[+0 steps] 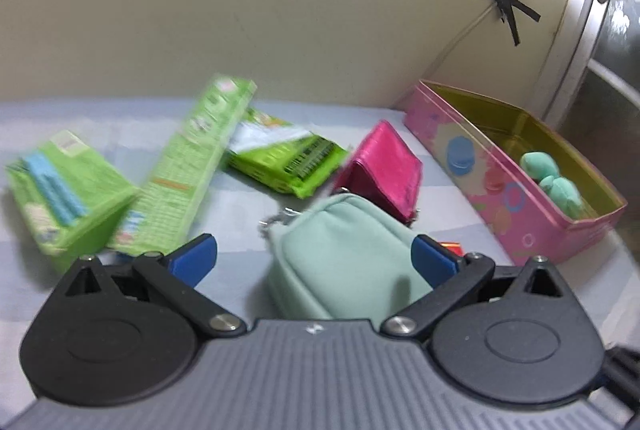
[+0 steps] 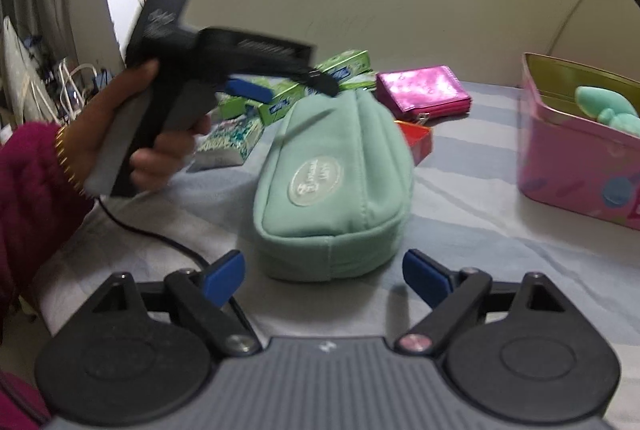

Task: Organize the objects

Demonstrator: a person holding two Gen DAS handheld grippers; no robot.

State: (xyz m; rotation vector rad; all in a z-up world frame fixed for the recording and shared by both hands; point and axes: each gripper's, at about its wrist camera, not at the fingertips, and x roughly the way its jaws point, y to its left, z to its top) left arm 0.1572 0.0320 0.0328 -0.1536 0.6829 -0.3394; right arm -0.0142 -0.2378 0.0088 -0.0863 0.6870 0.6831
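Observation:
A mint green zip pouch (image 1: 344, 254) lies on the pale striped cloth; it also shows in the right wrist view (image 2: 336, 185). My left gripper (image 1: 314, 264) is open, its blue pads on either side of the pouch's near end, not pressing it. In the right wrist view the left gripper (image 2: 280, 85) hovers over the pouch's far end, held by a hand. My right gripper (image 2: 324, 276) is open and empty just in front of the pouch's near end. A pink tin box (image 1: 516, 181) holds mint plush toys (image 1: 554, 181); the box also shows in the right wrist view (image 2: 576, 165).
A pink wallet (image 1: 384, 169) lies behind the pouch, also in the right wrist view (image 2: 424, 91). Several green packets and boxes (image 1: 180, 169) lie to the left. A small red box (image 2: 418, 141) sits by the pouch. A cream wall stands behind. A black cable (image 2: 160, 238) trails at front left.

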